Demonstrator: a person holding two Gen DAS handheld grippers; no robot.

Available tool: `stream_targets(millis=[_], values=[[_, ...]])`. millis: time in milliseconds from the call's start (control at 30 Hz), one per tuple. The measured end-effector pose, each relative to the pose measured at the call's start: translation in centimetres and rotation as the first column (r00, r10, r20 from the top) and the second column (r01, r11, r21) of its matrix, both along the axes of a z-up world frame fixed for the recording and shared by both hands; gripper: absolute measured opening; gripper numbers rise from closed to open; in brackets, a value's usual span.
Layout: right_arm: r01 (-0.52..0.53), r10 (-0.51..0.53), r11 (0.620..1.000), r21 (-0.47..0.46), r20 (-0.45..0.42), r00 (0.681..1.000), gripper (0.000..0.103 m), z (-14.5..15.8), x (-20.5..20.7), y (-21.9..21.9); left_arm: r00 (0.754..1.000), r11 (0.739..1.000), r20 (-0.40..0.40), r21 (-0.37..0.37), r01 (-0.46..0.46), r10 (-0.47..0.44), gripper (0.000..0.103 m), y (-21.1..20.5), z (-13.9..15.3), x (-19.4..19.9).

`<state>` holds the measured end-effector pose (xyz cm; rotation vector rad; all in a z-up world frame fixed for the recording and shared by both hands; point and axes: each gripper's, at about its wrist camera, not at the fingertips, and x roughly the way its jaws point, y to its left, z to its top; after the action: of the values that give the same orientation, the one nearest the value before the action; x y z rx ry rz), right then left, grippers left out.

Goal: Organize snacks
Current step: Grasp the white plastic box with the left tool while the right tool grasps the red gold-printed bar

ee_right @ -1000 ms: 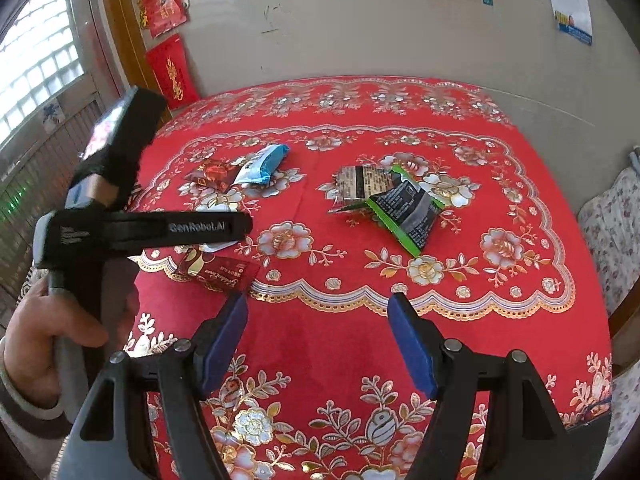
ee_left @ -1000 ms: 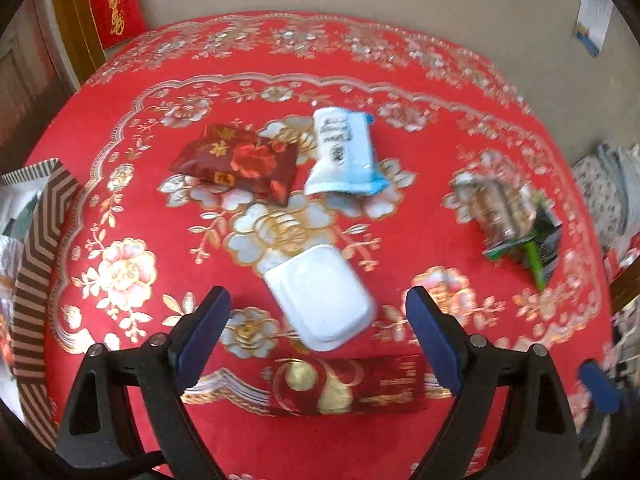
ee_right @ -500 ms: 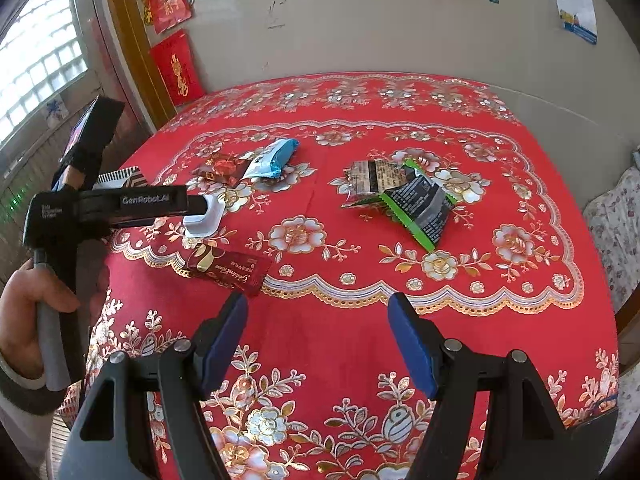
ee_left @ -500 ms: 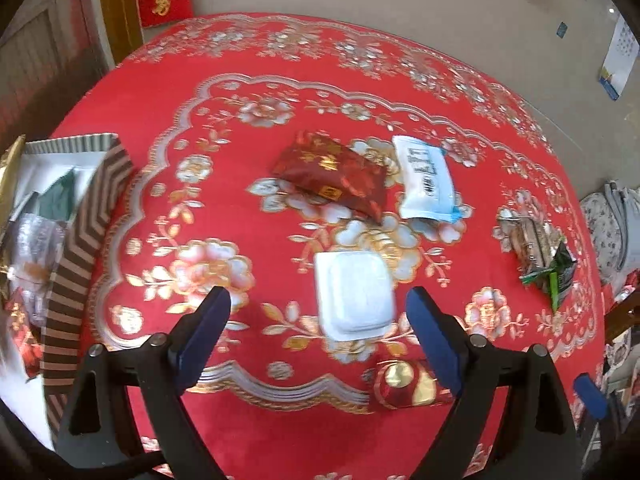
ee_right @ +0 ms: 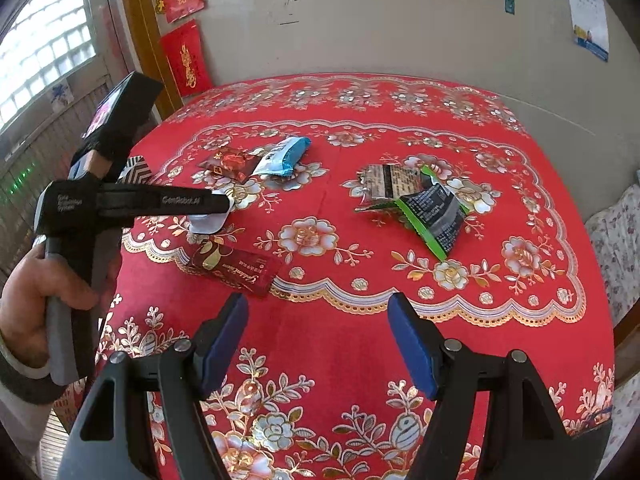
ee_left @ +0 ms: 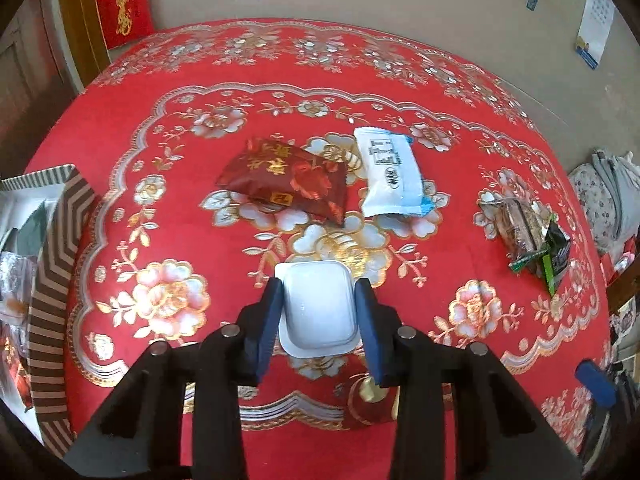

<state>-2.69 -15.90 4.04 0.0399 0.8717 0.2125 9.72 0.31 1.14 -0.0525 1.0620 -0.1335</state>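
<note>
I'm clamping the left gripper (ee_left: 318, 312) on the white cup (ee_left: 318, 308) — right gripper (ee_right: 318, 344) idling open — five snacks waiting

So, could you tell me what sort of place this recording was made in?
Most likely a room in a home. A table under a red floral tablecloth holds loose snacks such as a dark red packet; red paper decorations hang by a wooden door frame, and a calendar hangs on the plain wall.
</note>
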Motion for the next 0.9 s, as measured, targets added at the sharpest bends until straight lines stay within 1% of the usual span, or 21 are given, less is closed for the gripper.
stream_targets(millis=[67, 133, 233, 333, 367, 433, 533, 600, 667, 700, 733, 767, 833, 900], values=[[-0.017, 0.017, 1.000, 0.000, 0.003, 1.000, 0.072, 0.2, 0.4, 0.4, 1.000, 1.000, 0.011, 0.008, 0.000, 0.000, 0.038, 0.5, 0.1, -0.4], [-0.052, 0.052, 0.999, -0.008, 0.011, 0.999, 0.072, 0.3, 1.1, 1.0, 1.000, 1.000, 0.013, -0.002, -0.005, 0.005, 0.038, 1.3, 0.3, -0.8], [-0.157, 0.160, 0.986, -0.057, 0.046, 0.986, 0.072, 0.2, 2.5, 3.0, 0.999, 1.000, 0.028, -0.012, -0.015, 0.015, 0.038, 2.5, 0.9, -1.7], [-0.259, 0.265, 0.958, -0.122, 0.035, 0.964, 0.072, -0.6, 3.7, 5.1, 0.999, 0.999, 0.045, -0.019, -0.026, 0.027, 0.038, 4.1, 1.8, -2.9], [-0.304, 0.311, 0.941, -0.146, 0.025, 0.950, 0.072, -1.0, 4.1, 6.0, 0.999, 0.999, 0.047, -0.021, -0.026, 0.027, 0.038, 4.4, 2.0, -3.3], [-0.383, 0.389, 0.909, -0.164, 0.005, 0.921, 0.072, -1.7, 4.6, 7.4, 0.998, 0.999, 0.051, -0.025, -0.025, 0.027, 0.038, 5.1, 2.3, -4.2], [-0.455, 0.458, 0.869, -0.193, -0.030, 0.888, 0.072, -2.8, 5.6, 8.7, 0.998, 1.000, 0.060, -0.026, -0.012, 0.013, 0.038, 6.0, 2.9, -5.4], [-0.477, 0.475, 0.857, -0.193, -0.060, 0.878, 0.072, -3.6, 6.4, 9.0, 0.998, 0.999, 0.065, -0.033, -0.009, 0.011, 0.038, 6.4, 3.2, -5.9], [-0.493, 0.487, 0.859, -0.138, -0.077, 0.870, 0.070, -3.9, 7.0, 8.7, 0.998, 0.999, 0.067, -0.036, -0.005, 0.008, 0.038, 6.7, 3.3, -6.3], [-0.489, 0.483, 0.863, -0.127, -0.076, 0.872, 0.066, -3.9, 7.1, 8.6, 0.998, 0.999, 0.067, -0.036, -0.003, 0.006, 0.039, 6.7, 3.4, -6.5], [-0.481, 0.476, 0.866, -0.135, -0.073, 0.877, 0.056, -3.8, 7.0, 8.7, 0.998, 0.999, 0.065, -0.039, -0.003, 0.006, 0.039, 6.9, 3.4, -6.6], [-0.479, 0.474, 0.868, -0.129, -0.070, 0.878, 0.039, -3.7, 6.8, 8.7, 0.998, 0.999, 0.063, -0.044, -0.004, 0.007, 0.039, 7.0, 3.3, -6.7], [-0.474, 0.468, 0.871, -0.129, -0.074, 0.880, 0.028, -3.5, 5.9, 8.8, 0.998, 0.999, 0.060, -0.053, -0.005, 0.008, 0.039, 7.2, 3.2, -6.8], [-0.451, 0.444, 0.885, -0.113, -0.078, 0.892, 0.026, -3.6, 5.2, 8.7, 0.998, 0.999, 0.061, -0.054, -0.005, 0.008, 0.039, 7.2, 3.2, -7.0]])
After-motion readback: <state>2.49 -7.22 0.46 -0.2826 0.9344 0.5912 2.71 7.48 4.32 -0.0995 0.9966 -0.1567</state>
